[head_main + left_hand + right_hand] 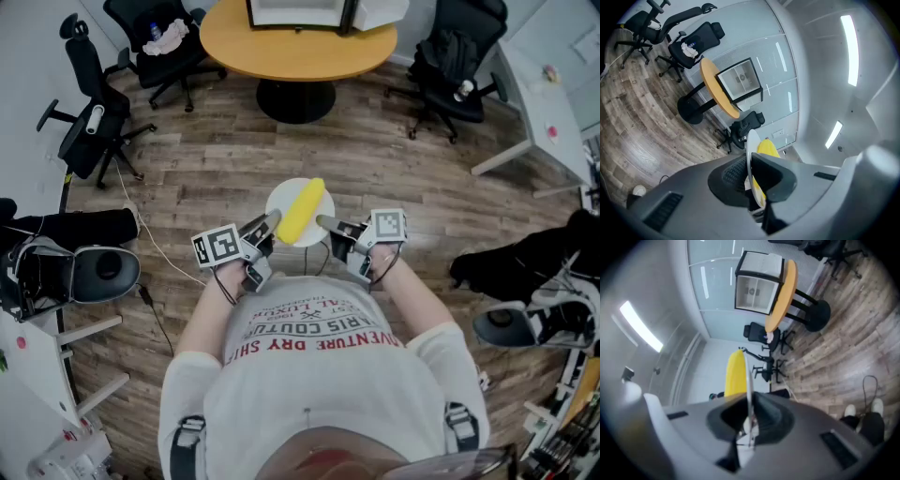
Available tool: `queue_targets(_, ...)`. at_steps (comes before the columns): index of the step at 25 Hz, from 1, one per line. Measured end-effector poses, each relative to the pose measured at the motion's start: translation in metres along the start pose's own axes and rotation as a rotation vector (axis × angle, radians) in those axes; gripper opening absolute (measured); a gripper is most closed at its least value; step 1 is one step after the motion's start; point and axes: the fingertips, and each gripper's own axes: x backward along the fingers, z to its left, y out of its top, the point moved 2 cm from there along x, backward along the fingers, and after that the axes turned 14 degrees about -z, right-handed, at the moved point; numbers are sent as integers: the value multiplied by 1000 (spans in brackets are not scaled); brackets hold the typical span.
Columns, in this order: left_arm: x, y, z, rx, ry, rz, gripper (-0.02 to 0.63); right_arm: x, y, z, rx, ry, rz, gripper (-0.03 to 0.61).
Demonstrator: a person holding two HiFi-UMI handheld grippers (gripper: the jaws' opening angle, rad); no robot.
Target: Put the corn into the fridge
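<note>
– Floor (375, 178) first: wood planks, spread out below and ahead of both our tools. What stands on it?

– Straight out past our gripper tips we see the round orange table (300, 47) on its dark pedestal. Black office chairs (450, 56) sit to either side of it. On the tabletop stands the glass-fronted fridge (740, 80), well ahead of our jaws.

– And closer in?

– Between the two tools we carry a white plate (281, 202). Our left gripper (270, 223) has it by the rim on its side and our right gripper (325, 223) by the opposite rim, so the tools face each other across it.

– Is either tool spread?

– No. In each gripper view we see the plate's thin edge running between the pads, and both pairs of jaws are pinched onto that rim.

– Where's the corn?

– The corn (302, 210) lies on the plate, midway between our two tools, with its length running away from us towards the table. From the left gripper it shows yellow just right of the plate's edge. From the right gripper it shows just left of that edge, above the jaws.
</note>
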Motion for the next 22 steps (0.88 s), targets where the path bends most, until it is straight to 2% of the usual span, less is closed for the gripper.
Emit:
queue_targets(15,1,12,9,11,-5,5,44,-13,0,-2,11,-33,3,44)
queue_targets(19,9,22,16,23,-13,6,44,-23,-7,0,35,-72,-12,44)
queue_targets(22,15,33,24,27,-23,13,44,-38,-11,3,48,-56,-21,44)
